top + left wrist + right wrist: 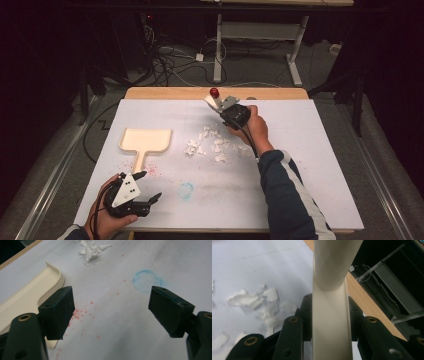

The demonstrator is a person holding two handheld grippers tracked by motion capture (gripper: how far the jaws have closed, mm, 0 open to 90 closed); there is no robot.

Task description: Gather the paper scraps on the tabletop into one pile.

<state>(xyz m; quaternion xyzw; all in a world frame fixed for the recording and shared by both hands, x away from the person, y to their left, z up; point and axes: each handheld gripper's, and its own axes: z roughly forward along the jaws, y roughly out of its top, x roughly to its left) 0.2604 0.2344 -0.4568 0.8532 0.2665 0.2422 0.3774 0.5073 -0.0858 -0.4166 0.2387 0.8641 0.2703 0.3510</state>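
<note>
1. We are clamping the right tongs (218,103) on a cream handle (331,322), the jaws pressing on both of its flat sides. It is running straight up between them and widening into a rounder part (334,262) above. We are judging this to be a brush or scraper for sweeping; its working end is not showing clearly, and a red knob (214,92) is sitting just beyond the tongs.

2. We are carrying that tool at the far edge of the desk (310,150), beyond the white paper scraps (212,142), which are lying just on our side of the right tongs. Starting behind the scraps is probably letting us pull them toward the pan.

3. The cream dustpan (146,140) is lying flat just ahead of the left tongs (147,189), its handle pointing back at them and its mouth facing away.

4. We are keeping the left tongs wide apart with nothing between the jaws, hovering right beside the pan's handle (30,293), likely ready to grab and steady it.

5. A blue ring mark (146,281) and red specks (80,313) are staining the desk ahead of the left tongs.
</note>
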